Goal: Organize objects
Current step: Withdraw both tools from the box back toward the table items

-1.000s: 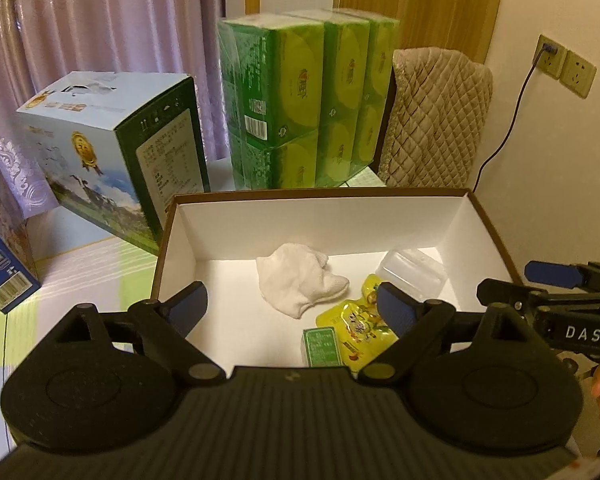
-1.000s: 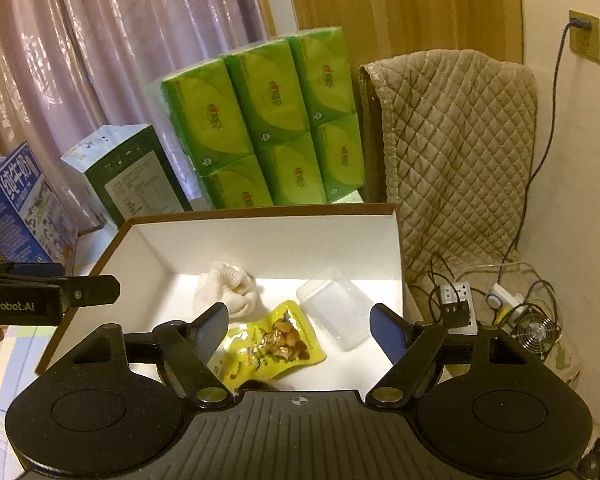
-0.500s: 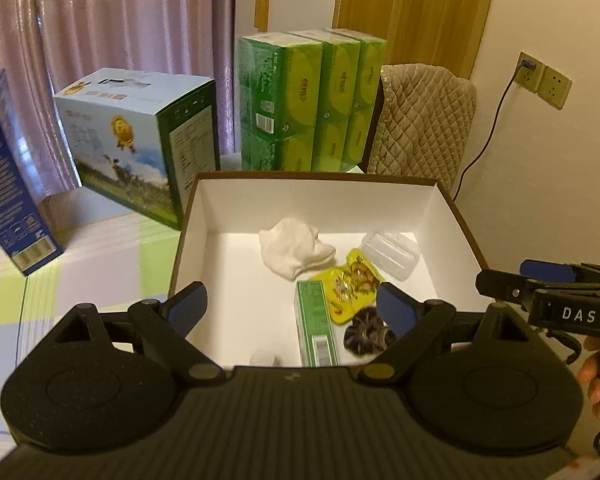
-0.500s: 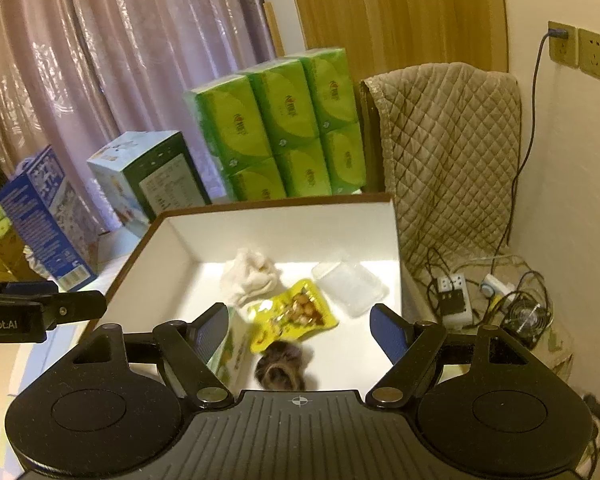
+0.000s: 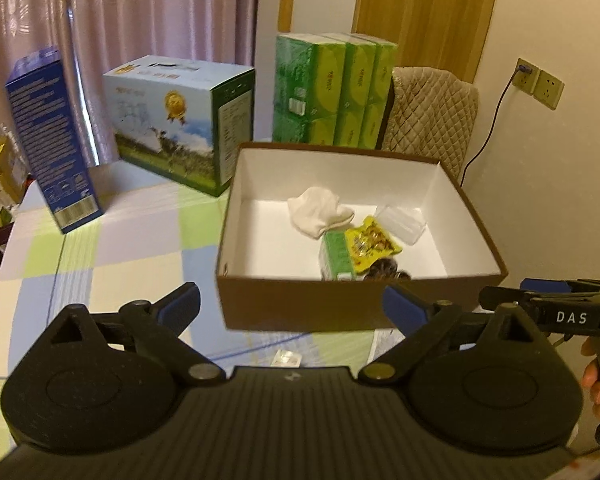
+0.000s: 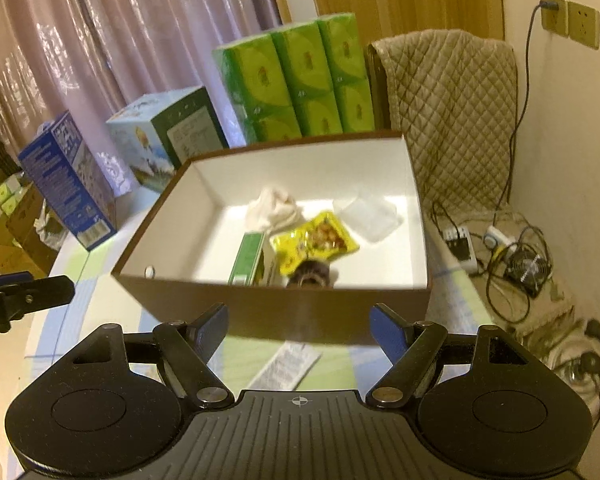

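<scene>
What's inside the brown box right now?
The brown box holds a white cloth, clear plastic container, yellow snack packet, green carton and a dark item partly hidden by its front wall.

Matt cardboard box (image 5: 340, 308); glossy yellow pouch (image 6: 316, 240); soft white cloth (image 5: 318, 210).

Cloth (image 5: 318, 210), pouch (image 5: 372, 244) and carton (image 5: 335, 254) lie in the box (image 5: 300, 304).
</scene>
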Available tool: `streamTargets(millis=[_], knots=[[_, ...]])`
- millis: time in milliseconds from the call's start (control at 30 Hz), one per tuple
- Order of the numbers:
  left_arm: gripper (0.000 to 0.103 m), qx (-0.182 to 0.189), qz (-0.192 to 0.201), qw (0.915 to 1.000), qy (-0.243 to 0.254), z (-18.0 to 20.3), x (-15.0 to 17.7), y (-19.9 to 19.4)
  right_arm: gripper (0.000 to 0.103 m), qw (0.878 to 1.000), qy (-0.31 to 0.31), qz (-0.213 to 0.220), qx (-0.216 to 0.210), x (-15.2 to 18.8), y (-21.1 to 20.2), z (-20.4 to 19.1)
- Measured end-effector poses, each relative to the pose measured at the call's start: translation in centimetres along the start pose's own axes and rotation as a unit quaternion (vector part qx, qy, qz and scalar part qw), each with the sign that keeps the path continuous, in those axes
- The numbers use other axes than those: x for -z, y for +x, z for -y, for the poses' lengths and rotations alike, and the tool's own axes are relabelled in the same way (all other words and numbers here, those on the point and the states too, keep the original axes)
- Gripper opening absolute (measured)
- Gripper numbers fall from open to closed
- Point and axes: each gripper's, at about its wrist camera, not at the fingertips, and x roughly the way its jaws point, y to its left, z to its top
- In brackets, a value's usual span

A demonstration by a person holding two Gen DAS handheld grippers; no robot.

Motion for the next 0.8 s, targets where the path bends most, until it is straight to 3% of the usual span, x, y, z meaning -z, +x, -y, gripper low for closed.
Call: streamTargets(millis=[300, 800], knots=[[0.098, -0.008, -0.029, 0.9995, -0.003, -2.3, 3.6, -1.5, 0.075, 0.999, -0.002, -0.04, 0.005, 3.8, 0.2, -1.4], [0.098, 0.013, -0.124, 0.9922, -0.007, -3.7, 10.7, 0.2, 0.075, 0.995, -0.002, -0.103, 0.016, 8.6, 1.4, -2.3]])
